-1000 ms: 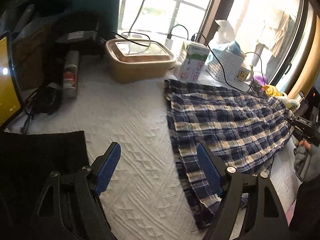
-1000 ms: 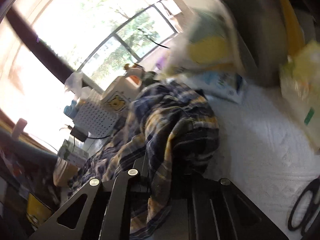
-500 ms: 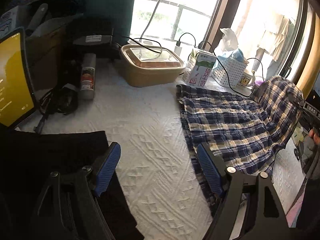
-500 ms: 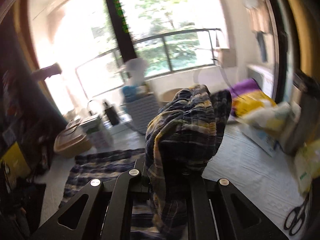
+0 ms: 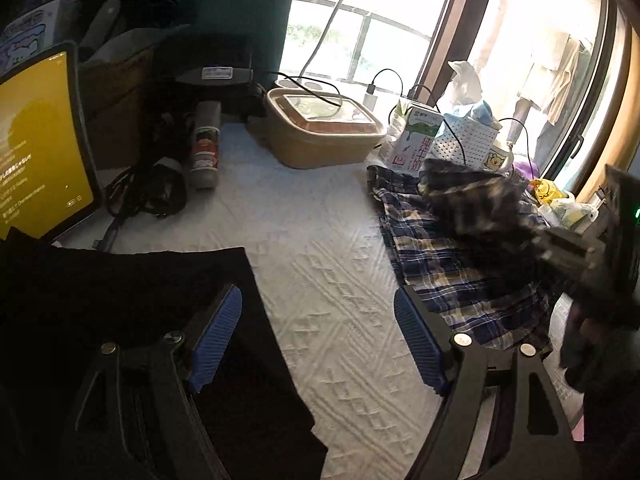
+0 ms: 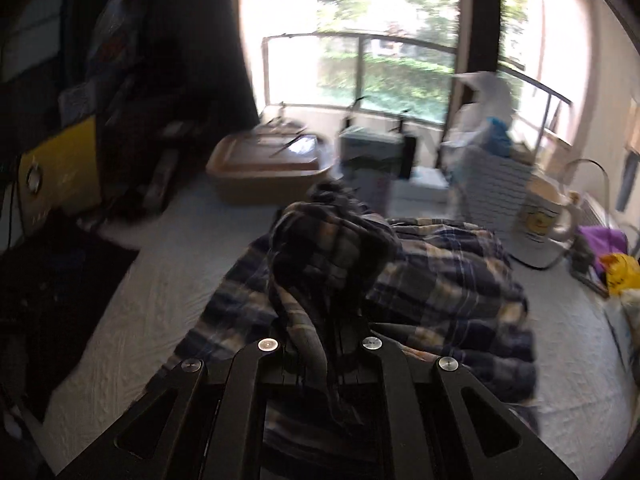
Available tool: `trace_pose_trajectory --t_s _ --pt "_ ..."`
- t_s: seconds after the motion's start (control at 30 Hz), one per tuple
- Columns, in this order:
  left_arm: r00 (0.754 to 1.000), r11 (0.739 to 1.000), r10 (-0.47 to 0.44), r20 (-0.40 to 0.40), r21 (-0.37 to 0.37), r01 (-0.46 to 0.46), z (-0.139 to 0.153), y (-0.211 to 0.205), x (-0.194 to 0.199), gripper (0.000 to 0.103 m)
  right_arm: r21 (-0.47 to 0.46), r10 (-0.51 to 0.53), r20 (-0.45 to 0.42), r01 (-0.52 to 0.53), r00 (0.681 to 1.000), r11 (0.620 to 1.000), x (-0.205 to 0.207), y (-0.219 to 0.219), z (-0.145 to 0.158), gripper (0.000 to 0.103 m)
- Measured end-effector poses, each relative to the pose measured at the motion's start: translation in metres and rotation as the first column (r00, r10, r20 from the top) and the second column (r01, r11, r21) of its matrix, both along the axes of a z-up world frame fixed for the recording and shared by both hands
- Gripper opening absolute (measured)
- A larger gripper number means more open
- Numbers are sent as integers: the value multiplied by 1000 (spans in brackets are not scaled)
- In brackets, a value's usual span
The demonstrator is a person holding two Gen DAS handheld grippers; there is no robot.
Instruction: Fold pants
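Nearest in the left wrist view, left gripper (image 5: 318,338) spread wide, blue pads (image 5: 216,338) apart with nothing between them, hanging over the white textured bedcover (image 5: 320,248). Black garment (image 5: 120,288) flat under the left finger. Over on the right, plaid pants (image 5: 452,264) spread on the cover, one end bunched up and lifted clear of the rest. Right gripper (image 6: 320,344) clamped tight on that bunch of plaid pants (image 6: 332,256), cloth draped over the fingers and hanging above the flat part; blurred in both views. Further back, a yellow tablet screen (image 5: 36,140) standing at the left edge, tangled black cable (image 5: 148,192) beside it, a spray can (image 5: 206,148) lying on its side. Then a tan lidded container (image 5: 320,136), a milk carton (image 5: 416,140) just right of it, a white perforated basket (image 5: 464,144) and a white mug (image 5: 498,158) with a yellow cartoon print. Farthest off, bright window (image 5: 360,40) with a lamp arm across it.
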State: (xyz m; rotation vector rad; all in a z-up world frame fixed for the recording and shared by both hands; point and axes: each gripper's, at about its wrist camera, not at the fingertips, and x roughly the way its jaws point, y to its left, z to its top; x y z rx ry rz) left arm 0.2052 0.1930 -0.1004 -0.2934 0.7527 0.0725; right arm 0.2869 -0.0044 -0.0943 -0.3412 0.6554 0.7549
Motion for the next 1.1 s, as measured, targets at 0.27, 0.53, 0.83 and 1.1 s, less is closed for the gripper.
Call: trace_pose_trajectory --t_s 0.27,0.53,0.83,1.1 --pt "1000 1000 10 -25 5 -9 -3 -1 1 79 -96 84 -46 -88 995 991 -11 27 -25 23" --pt "999 999 -41 -21 32 42 10 -21 25 79 56 245 -101 -241 964 969 -33 7 -6 99" --pt "979 978 -204 22 38 204 29 -74 65 79 163 11 -32 -6 999 987 9 -91 31 99" --pt "940 939 -333 -69 64 337 -5 -119 118 49 147 -175 -121 192 977 970 52 -138 3 94"
